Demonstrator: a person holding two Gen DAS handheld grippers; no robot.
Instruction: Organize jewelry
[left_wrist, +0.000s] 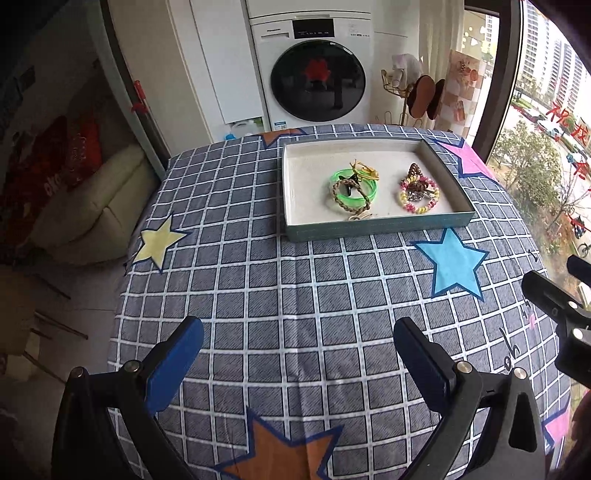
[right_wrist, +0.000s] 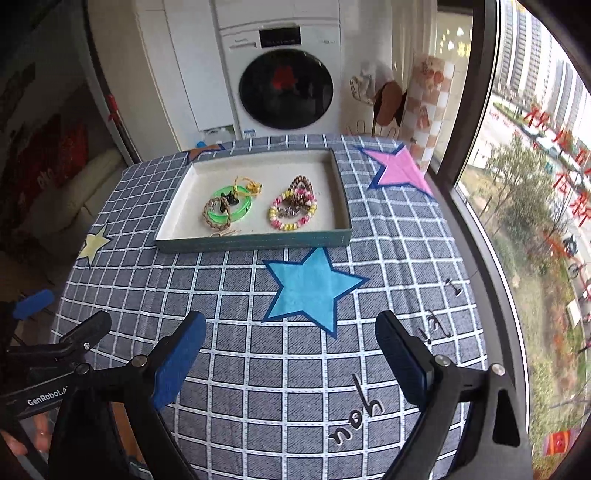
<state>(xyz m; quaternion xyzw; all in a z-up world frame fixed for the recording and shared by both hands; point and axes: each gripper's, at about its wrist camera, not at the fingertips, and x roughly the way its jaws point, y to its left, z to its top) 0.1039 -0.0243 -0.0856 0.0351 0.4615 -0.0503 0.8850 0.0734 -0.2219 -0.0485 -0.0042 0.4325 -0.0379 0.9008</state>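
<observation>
Table covered by a grey-blue checked cloth printed with coloured stars. A blue star lies just in front of the tray, a pink star toward the window side, a yellow star at the left edge.

Shallow rectangular tray, pale lining, teal outer wall, sits on the far half of the table. All the jewelry lies inside it, in two clusters.
- Left cluster: translucent green bangle, flat on the lining. A brown braided bracelet overlaps its near-left edge. A small black clip rests inside the ring; a yellow cord piece sits at its far rim.
- Right cluster: pink-and-yellow beaded bracelet, flat, with a silvery item in its middle, too small to identify. A brown butterfly-shaped piece touches its far side.

Left gripper: fingers spread wide, blue pads facing each other, nothing between them. It hangs over the near part of the cloth, well short of the tray.

Right gripper: fingers likewise spread, nothing held, above the cloth just behind the blue star, well apart from the tray.

Background: white front-loading washing machine beyond the table; large window on the right.
</observation>
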